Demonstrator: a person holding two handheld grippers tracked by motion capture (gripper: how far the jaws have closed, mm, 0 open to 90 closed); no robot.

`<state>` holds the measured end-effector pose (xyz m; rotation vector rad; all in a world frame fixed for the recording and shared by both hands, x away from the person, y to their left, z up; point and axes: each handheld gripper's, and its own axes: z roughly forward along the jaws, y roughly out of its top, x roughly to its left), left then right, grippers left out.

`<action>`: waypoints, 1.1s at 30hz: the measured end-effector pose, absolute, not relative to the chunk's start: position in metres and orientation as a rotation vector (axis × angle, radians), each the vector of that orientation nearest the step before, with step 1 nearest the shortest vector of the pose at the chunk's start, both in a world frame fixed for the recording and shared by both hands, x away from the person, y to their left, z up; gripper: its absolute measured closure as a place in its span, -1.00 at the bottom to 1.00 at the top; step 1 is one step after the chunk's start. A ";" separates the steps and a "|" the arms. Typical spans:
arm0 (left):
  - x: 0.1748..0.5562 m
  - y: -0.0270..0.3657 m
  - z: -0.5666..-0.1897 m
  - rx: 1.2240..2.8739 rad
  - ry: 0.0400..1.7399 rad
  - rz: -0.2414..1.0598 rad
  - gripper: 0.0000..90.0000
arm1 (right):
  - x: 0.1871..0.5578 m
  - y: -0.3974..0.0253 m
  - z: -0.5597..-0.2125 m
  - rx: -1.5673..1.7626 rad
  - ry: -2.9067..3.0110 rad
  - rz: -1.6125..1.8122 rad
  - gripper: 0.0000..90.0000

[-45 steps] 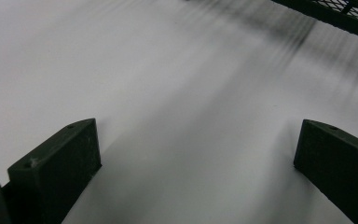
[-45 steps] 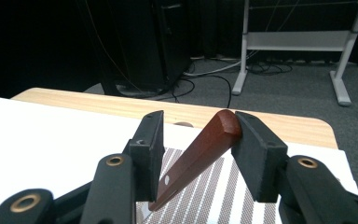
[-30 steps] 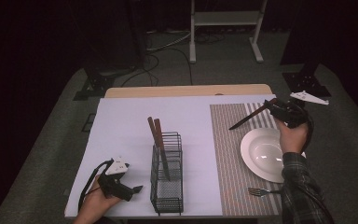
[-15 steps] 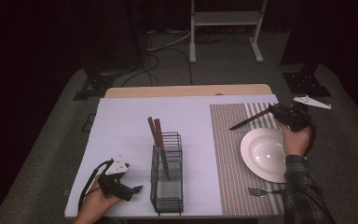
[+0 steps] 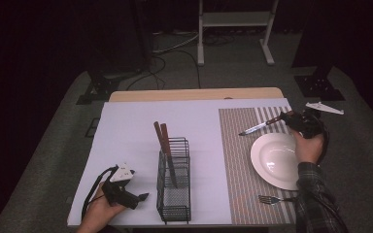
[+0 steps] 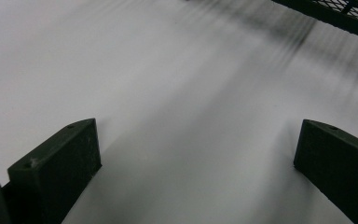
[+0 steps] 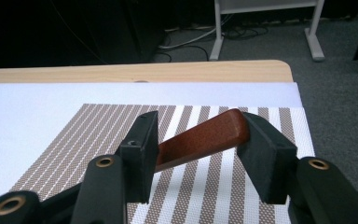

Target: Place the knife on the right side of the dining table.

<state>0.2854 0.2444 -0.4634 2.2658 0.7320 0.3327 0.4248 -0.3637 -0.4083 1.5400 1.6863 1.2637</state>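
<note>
So over at 7 o'clock on the white table cover the left gripper is just parked low in the person's hand, jaws spread wide with nothing between them, pointed toward the wire caddy. Not much risk there unless it gets nudged into the mesh, since the caddy is just beside it. The caddy sits around 6 o'clock, with two wooden handles sticking up out of it and leaning a bit, so a bump could tip them or slide the whole rack. Moving right, the striped placemat has a white plate on it and a fork at about 5 o'clock. The real worry is up at 2 o'clock: the right gripper is pinching a knife by the end of its brown handle, blade sticking out toward 9 o'clock. The handle sits skewed across the pads, so my guess is it could swivel or slip, and the blade tip could drop and clip the plate rim.
</note>
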 end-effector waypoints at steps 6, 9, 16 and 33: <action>0.285 0.244 -0.463 2.266 0.732 0.332 -1.00 | 0.426 -0.366 -0.413 1.570 1.697 1.232 0.02; 0.285 0.244 -0.463 2.266 0.732 0.332 -1.00 | 0.427 -0.367 -0.415 1.587 1.704 1.217 0.01; 0.285 0.244 -0.463 2.266 0.732 0.333 -1.00 | 0.429 -0.368 -0.416 1.619 1.715 1.187 -0.03; 0.285 0.244 -0.463 2.265 0.733 0.332 -1.00 | 0.434 -0.373 -0.424 1.714 1.729 1.087 -0.03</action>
